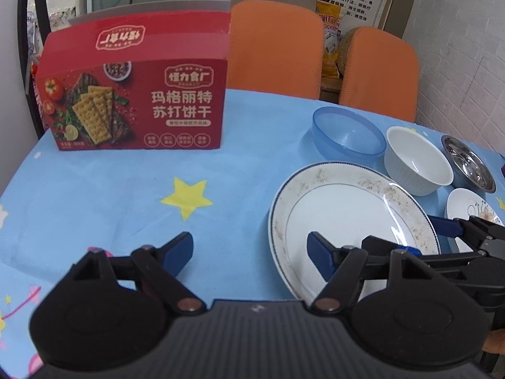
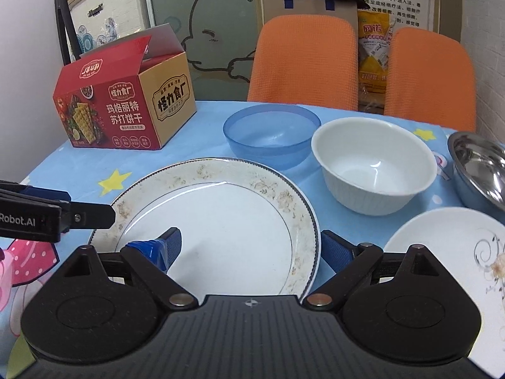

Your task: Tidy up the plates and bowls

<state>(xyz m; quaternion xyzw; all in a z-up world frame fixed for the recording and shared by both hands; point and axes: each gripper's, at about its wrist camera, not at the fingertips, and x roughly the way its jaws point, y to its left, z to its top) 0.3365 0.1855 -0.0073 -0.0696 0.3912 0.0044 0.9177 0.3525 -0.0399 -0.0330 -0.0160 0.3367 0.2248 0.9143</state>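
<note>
Here's the table [image 1: 94,189], dressed in a pale blue cloth printed with yellow stars and pink cartoon figures. Far left stands a red cracker box [image 1: 135,101], flap up. Behind the table, two orange chair backs [image 2: 303,60], then a paper bag with blue handles [image 2: 309,6], a yellow packet, a wall poster and a frosted glass panel.

The dishes sit right of centre: a large gold-trimmed plate [image 2: 221,221] near, and beyond it a row of blue plastic bowl [image 2: 271,132], white bowl [image 2: 375,170] and steel bowl [image 2: 479,170], with a small floral plate [image 2: 442,259] at near right.

The left gripper [image 1: 249,249] is spread, straddling the big plate's left rim, pressing nothing. The right gripper [image 2: 249,248] is spread too, straddling the right rim; whether its pads touch the plate I can't tell.
</note>
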